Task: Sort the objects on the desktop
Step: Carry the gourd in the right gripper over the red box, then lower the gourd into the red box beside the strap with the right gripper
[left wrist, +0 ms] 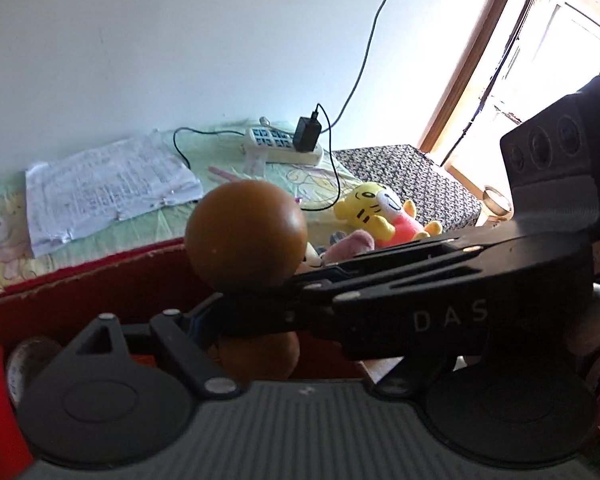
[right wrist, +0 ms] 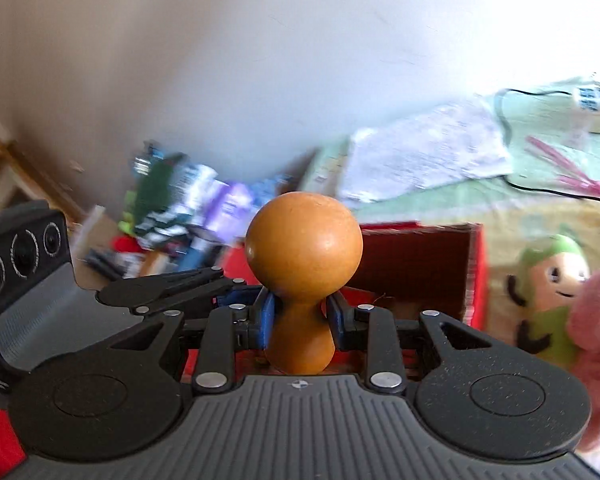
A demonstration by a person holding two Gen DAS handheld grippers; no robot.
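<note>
The right gripper (right wrist: 300,314) has its fingers (right wrist: 267,320) clamped on the narrow waist of an orange-brown gourd (right wrist: 303,248), which stands upright with its round head above the fingers and its lower bulb below them. It is held in the air over a red cardboard box (right wrist: 420,264) that sits on the bench (left wrist: 168,220). The left gripper (left wrist: 236,312) reaches in from the side, touching or nearly touching the same gourd at the waist; I cannot tell whether its fingers are closed. Behind the box lie a stack of papers (left wrist: 108,188), a power strip (left wrist: 280,144) and a yellow plush toy (left wrist: 384,216). A green plush doll (right wrist: 552,304) and a pink plush (right wrist: 598,344) sit beside the box.
</note>
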